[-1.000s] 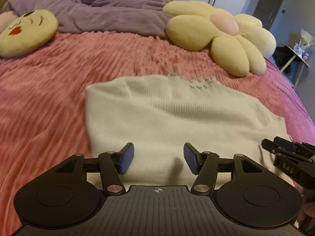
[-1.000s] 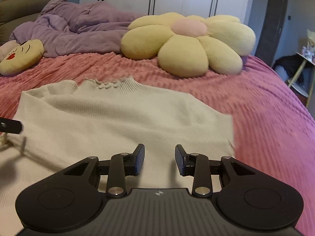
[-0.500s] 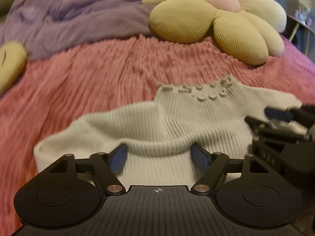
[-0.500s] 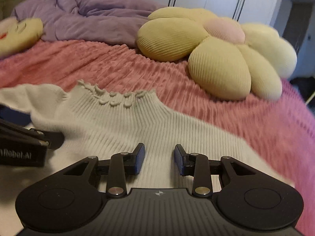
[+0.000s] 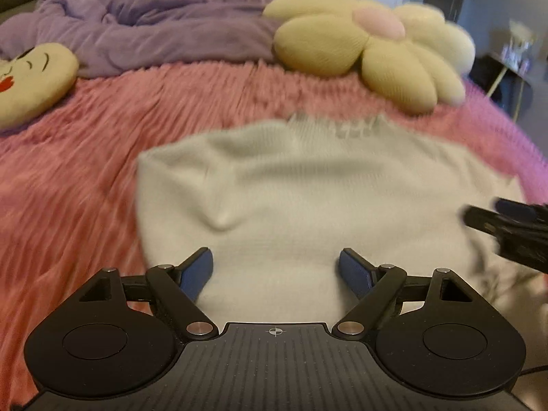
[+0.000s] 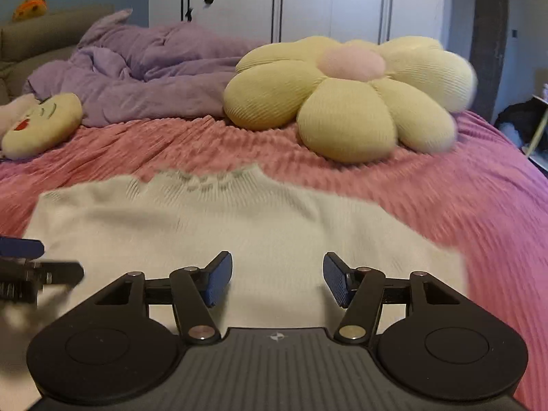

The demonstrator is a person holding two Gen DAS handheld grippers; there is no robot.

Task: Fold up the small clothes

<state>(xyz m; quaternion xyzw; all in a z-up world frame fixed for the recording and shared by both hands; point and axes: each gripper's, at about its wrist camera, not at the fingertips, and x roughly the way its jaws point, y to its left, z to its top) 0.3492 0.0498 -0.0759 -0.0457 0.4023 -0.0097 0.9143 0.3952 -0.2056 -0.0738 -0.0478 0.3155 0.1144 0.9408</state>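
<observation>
The bed [image 6: 479, 212], w/ its pink ribbed cover, carries everything; it's broad and soft, so prob. chosen as the folding spot. At the far end a purple duvet [image 6: 154, 72] lies bunched up, and a big yellow flower cushion [image 6: 342, 102] plus a small face cushion [image 6: 44, 123] sit near it, well apart from the work area (out of the way, it seems).

The cream knit sweater [image 5: 308, 198] lies flat on the cover, mid-bed, right in front of both grippers. Its frilled collar points away toward the cushions and the hem end is nearest the cameras, so the long axis runs near-to-far. The side edges look straight w/ no sleeves sticking out, so I'd judge the sleeves are already tucked in and a hem-to-collar fold is the step at hand. One small pucker shows on the left part of the knit.

Left gripper [image 5: 275, 270]: jaws wide and opening, nothing between the pads, only sweater below. Right gripper [image 6: 277, 279]: jaws apart and opening too, not pinching the fabric. Both hover low over the near part of the sweater, side by side, prob. having let go or about to reposition; can't tell which.
</observation>
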